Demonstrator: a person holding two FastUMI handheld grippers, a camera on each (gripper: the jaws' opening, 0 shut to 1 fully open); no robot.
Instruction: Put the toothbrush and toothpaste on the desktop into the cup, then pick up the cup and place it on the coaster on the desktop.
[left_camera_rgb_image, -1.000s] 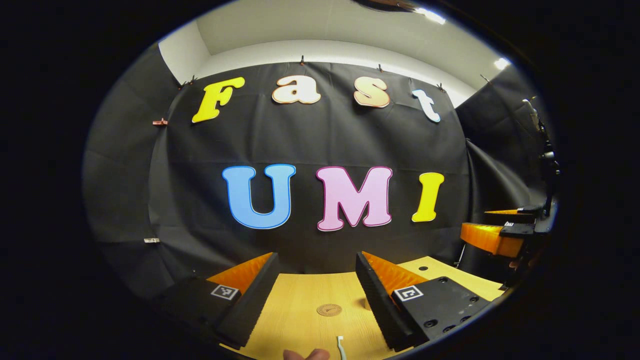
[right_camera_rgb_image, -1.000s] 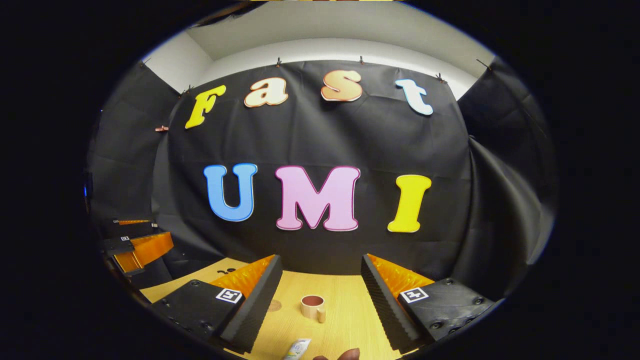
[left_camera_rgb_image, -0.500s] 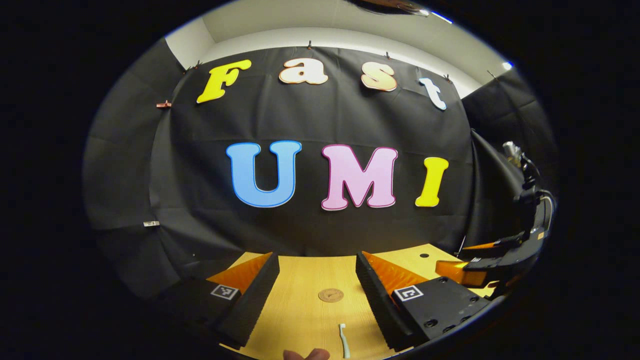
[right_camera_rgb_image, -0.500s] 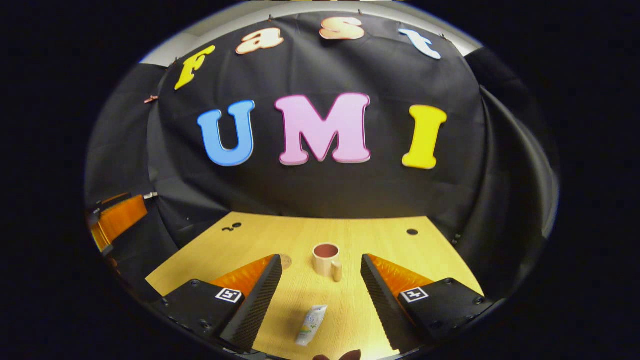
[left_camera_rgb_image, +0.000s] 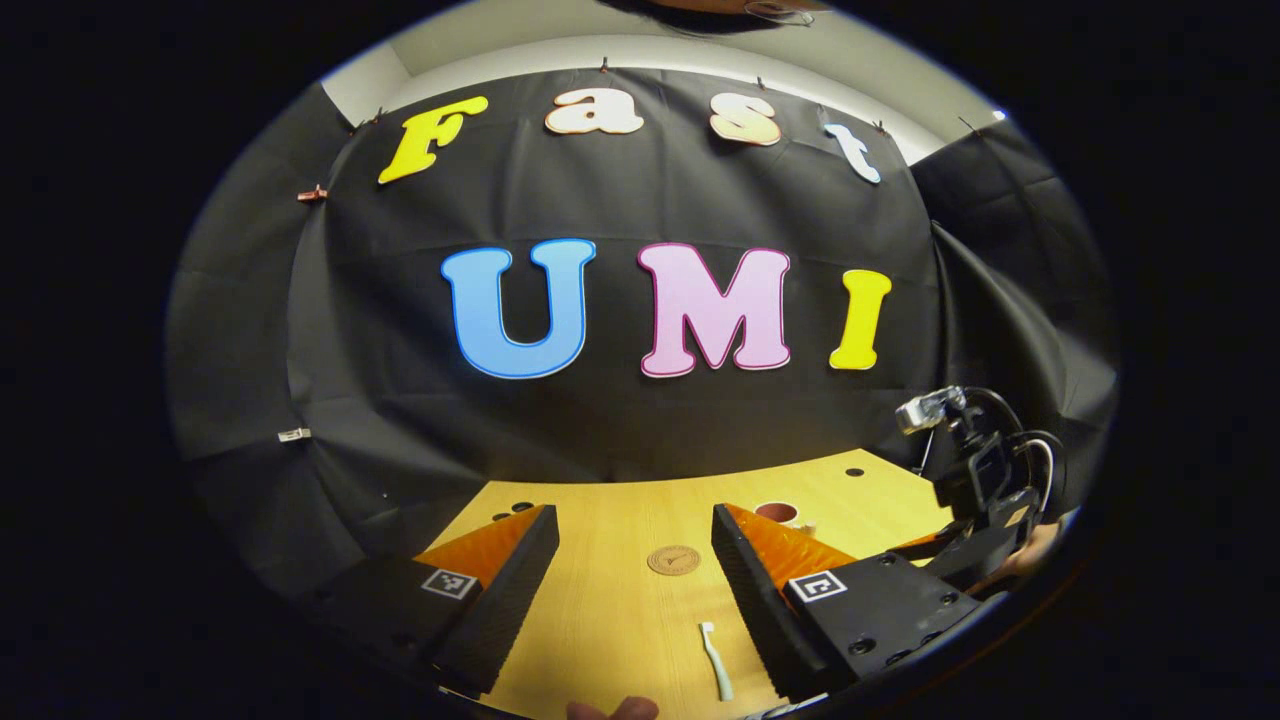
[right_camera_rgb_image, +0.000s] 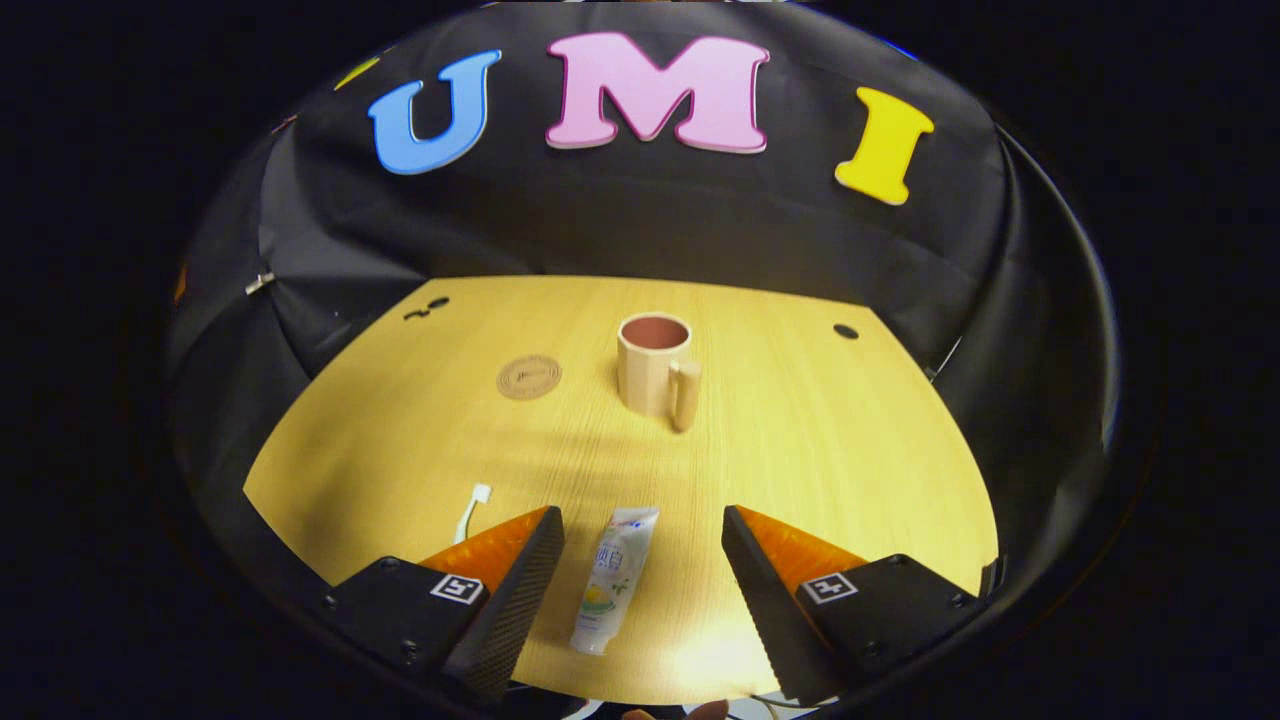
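In the right gripper view a white toothpaste tube (right_camera_rgb_image: 612, 578) lies on the wooden desktop (right_camera_rgb_image: 820, 450) between the wide-apart fingers of my right gripper (right_camera_rgb_image: 642, 560), which is open and above it. A beige cup (right_camera_rgb_image: 655, 368) with its handle toward me stands upright farther back, and a round coaster (right_camera_rgb_image: 529, 377) lies to its left. The white toothbrush (right_camera_rgb_image: 470, 512) rests left of the tube. In the left gripper view my left gripper (left_camera_rgb_image: 634, 575) is open over the desktop, with the toothbrush (left_camera_rgb_image: 714, 660) near its right finger, the coaster (left_camera_rgb_image: 673, 560) beyond and the cup (left_camera_rgb_image: 782, 514) partly hidden.
The desktop (left_camera_rgb_image: 600, 620) ends at the black cloth wall behind. Small dark holes (right_camera_rgb_image: 846, 331) sit near its far corners. In the left gripper view the other gripper (left_camera_rgb_image: 985, 500) and a hand holding it appear at the right edge.
Both views have tipped downward, the right gripper's much more, so more desktop shows. The toothpaste now lies between the right gripper's fingers; the cup and coaster appear farther ahead.
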